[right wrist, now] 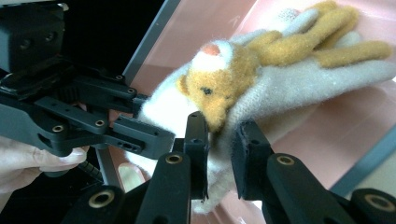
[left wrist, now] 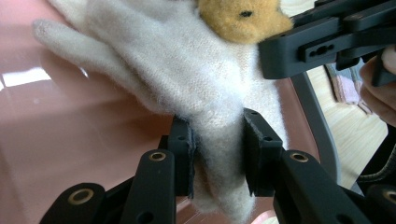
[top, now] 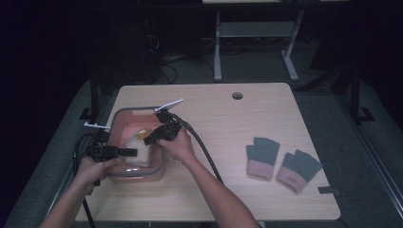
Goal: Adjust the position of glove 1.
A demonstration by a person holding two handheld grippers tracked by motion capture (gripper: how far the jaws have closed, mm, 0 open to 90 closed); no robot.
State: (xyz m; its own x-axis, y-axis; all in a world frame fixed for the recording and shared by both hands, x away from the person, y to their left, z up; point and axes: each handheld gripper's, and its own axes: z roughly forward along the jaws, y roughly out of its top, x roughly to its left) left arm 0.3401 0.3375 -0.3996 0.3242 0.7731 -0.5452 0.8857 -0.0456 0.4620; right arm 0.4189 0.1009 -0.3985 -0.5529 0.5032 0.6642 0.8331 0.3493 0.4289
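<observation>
While both tools pinch the cream glove [left wrist: 187,88] inside the pink basin [top: 124,121], it hangs stretched between them. Left tool [left wrist: 217,156] clamps one edge, right tool [right wrist: 218,156] the cuff near its bear patch [right wrist: 219,88], likely for lifting it out.

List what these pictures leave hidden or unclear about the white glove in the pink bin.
- High view: the white glove is too small, and the right tool covers part of it.
- Left gripper view: the glove's cuff is cut off by the bottom edge and pinched between the left tool jaws.
- Right gripper view: whether a second glove lies beneath is hidden.
- Bin floor: mostly covered.
</observation>
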